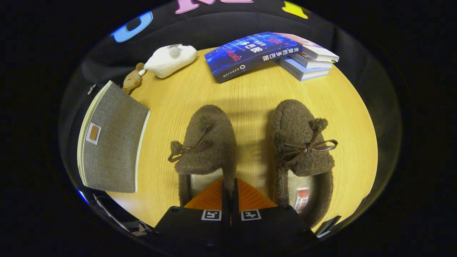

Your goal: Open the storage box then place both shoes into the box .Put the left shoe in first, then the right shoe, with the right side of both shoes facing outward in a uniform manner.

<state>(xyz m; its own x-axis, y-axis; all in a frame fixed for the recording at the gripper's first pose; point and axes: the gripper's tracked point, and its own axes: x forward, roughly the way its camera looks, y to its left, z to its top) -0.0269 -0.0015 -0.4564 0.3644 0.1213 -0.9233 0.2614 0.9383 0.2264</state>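
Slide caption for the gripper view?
Tool shut on left slipper's collar edge; right slipper alongside; grey storage box still closed.

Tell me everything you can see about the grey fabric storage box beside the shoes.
The grey woven-fabric storage box has a flat rectangular lid face edged with pale piping, with a small tan label patch framed in white near one end. It looks closed and rests on the yellow wooden table, partly over the table's edge, apart from the nearer brown fuzzy slipper. A small brown plush toy sits at its far corner; whether they touch is unclear. The tongs, shut, are at that slipper's opening, not at the box.
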